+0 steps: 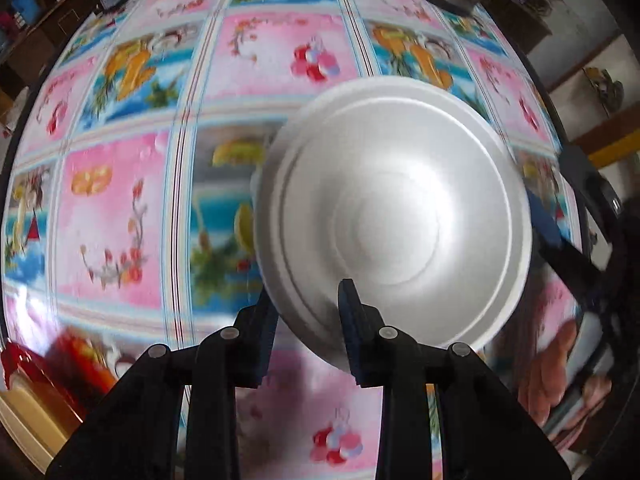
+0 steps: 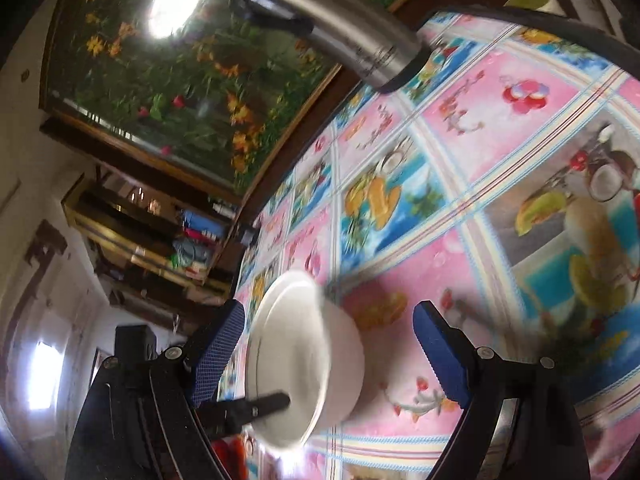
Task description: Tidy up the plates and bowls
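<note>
Floral tablecloth [image 1: 120, 220] blurred; left tongs [image 1: 306, 316] pinch white bowl [image 1: 396, 216] rim.

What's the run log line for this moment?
left gripper: shut on white bowl rim | right gripper: open, facing bowl | surface: patterned tablecloth

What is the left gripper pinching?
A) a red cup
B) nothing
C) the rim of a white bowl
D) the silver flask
C: the left gripper has one finger inside and one outside the white bowl, closed on its rim.
</note>
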A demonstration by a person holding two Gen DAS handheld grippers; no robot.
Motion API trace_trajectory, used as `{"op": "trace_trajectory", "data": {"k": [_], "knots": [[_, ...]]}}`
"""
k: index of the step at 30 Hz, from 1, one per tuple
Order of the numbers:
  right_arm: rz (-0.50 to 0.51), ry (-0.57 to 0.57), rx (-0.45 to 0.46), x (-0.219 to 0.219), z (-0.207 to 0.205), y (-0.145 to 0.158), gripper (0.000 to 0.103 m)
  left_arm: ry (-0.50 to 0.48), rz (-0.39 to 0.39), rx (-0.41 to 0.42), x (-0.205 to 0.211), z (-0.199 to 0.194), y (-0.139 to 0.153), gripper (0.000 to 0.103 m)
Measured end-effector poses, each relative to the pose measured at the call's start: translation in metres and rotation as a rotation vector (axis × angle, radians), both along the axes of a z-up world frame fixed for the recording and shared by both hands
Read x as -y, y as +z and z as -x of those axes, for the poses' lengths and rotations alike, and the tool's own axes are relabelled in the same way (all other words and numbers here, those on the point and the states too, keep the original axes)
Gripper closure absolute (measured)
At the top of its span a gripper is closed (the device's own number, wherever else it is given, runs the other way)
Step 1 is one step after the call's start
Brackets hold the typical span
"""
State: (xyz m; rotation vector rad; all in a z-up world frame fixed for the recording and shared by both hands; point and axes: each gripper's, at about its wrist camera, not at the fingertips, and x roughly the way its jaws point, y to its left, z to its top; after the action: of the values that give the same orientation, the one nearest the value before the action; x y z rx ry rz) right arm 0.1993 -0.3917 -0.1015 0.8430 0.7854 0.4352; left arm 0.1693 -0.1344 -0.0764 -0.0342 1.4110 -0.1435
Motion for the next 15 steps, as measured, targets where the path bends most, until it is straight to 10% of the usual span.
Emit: {"op": "trace_trajectory", "data": {"k": [9,15], "knots": [[0.102,0.166,0.019,-0.038,0.006,0.010,0.023,0.050,-0.004,0.034,-0.012,-0.004,0.007,0.075],[0.148,0.176,0.005,-0.042,0.009,0.007,0.058,0.047,-0.008,0.079,-0.013,-0.006,0.005,0.076]]}}
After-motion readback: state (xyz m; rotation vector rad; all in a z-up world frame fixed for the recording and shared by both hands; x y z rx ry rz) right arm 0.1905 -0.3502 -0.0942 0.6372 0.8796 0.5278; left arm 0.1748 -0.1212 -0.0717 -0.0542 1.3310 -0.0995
